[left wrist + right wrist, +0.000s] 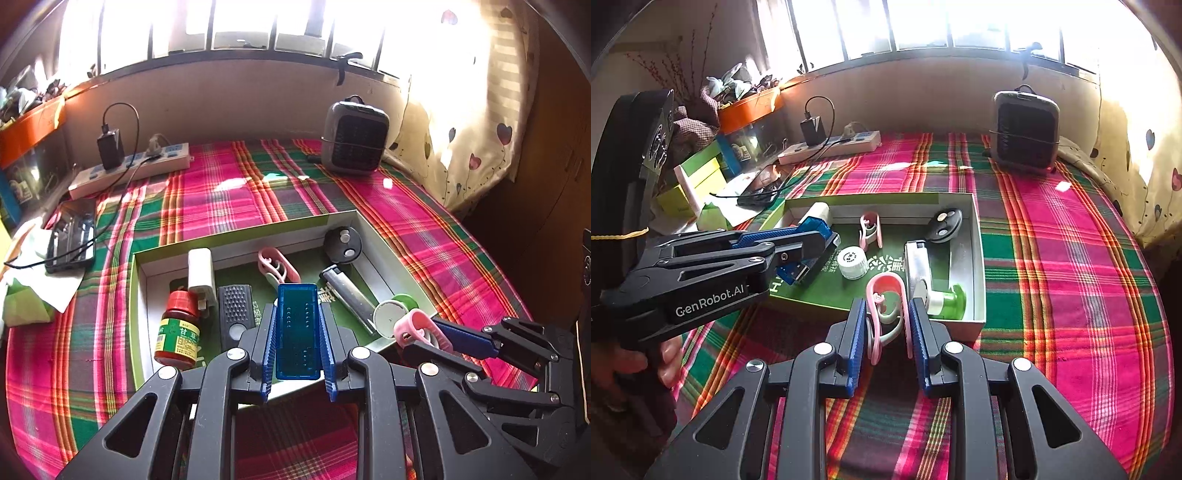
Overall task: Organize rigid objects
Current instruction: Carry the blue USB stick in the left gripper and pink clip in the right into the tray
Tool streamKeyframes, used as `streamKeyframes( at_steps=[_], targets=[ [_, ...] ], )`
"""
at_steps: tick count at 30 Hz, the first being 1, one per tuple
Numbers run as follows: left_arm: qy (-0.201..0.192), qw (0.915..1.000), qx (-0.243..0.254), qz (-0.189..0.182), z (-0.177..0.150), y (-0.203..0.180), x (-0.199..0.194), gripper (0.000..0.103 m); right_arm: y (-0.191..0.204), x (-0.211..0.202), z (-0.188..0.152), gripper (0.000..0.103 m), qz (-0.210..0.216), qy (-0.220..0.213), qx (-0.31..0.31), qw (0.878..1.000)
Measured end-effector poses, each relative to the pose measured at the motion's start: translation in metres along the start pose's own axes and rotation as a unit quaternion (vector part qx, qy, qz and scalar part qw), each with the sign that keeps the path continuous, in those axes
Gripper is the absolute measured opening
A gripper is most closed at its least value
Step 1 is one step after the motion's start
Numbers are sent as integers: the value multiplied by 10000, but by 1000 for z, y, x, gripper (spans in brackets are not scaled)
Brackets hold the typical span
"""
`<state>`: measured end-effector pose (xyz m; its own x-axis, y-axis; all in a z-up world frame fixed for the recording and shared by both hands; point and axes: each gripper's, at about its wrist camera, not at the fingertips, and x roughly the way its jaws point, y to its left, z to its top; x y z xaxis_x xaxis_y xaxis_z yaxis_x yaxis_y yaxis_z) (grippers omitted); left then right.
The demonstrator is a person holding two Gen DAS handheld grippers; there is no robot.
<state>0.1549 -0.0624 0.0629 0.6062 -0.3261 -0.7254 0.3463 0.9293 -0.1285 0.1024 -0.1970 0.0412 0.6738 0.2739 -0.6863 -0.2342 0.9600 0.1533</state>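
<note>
Above the green box [977, 258], our left gripper [297, 332] clamped a stiff, light blue case [297, 332] by its sides, while our right gripper [884, 325] held a springy pink clip [882, 295].

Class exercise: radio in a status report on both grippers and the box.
Left gripper shut on blue USB device. Right gripper holds pink clip. Both above box; path clear.

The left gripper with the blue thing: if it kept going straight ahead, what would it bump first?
Probably the pink clip lying in the box, right beyond the blue USB device that the left gripper holds; depth is uncertain.
</note>
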Motion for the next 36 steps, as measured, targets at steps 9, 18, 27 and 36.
streamKeyframes(
  at_steps=[9,18,27,36],
  targets=[
    [28,9999,-130,-26,18,17,17,21,1,28,19,25,12,98,19,9999],
    [49,9995,-301,15,35,36,32,21,1,54,30,25,3,228,39,9997],
    [200,9993,-309,22,36,39,50,21,6,67,31,25,-24,313,-63,9995],
    [296,9992,-251,49,34,35,63,21,9,72,32,25,-49,264,-155,9995]
  ],
)
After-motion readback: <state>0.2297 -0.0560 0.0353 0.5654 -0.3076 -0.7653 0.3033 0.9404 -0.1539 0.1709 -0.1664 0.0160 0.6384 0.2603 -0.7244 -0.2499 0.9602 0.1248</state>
